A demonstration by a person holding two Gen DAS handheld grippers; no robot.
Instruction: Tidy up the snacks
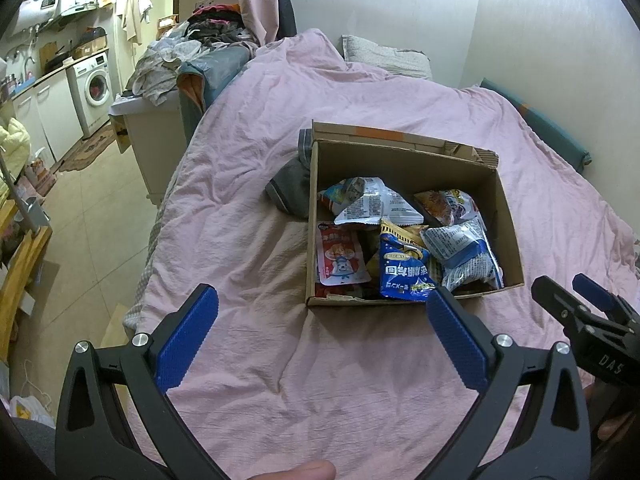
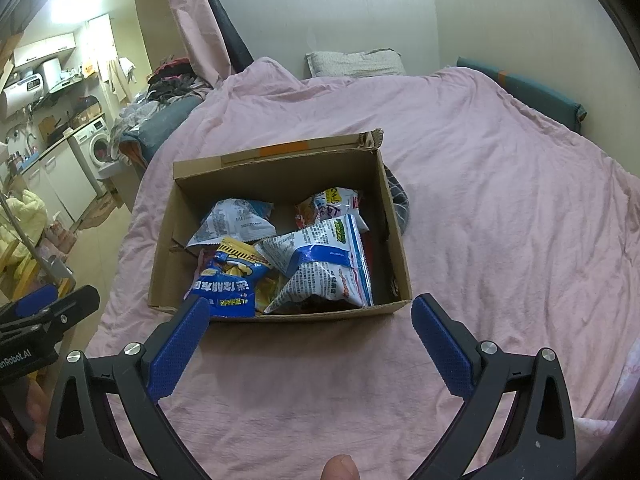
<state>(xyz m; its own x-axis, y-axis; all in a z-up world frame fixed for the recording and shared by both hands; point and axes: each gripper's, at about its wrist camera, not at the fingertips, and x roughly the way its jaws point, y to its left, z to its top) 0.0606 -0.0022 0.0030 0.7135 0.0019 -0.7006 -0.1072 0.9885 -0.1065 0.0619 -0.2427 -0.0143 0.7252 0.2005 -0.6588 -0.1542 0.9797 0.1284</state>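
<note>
Open cardboard box (image 2: 280, 312) mid-bed (image 2: 500, 200), heaped with crinkled snack bags (image 2: 324, 268); blue bag (image 1: 404, 276) print Chinese. Left tongs (image 1: 322, 330), right tongs (image 2: 310, 338) wide, empty.

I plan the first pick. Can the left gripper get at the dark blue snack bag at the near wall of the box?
Probably yes. The left gripper is open and empty, the cardboard box has no lid, and the dark blue snack bag lies on top, uncovered.

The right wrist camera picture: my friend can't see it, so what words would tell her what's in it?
An open cardboard box full of snack bags sits on a pink bedspread. The right gripper is open and empty just in front of the box, with the left gripper at the left edge.
</note>
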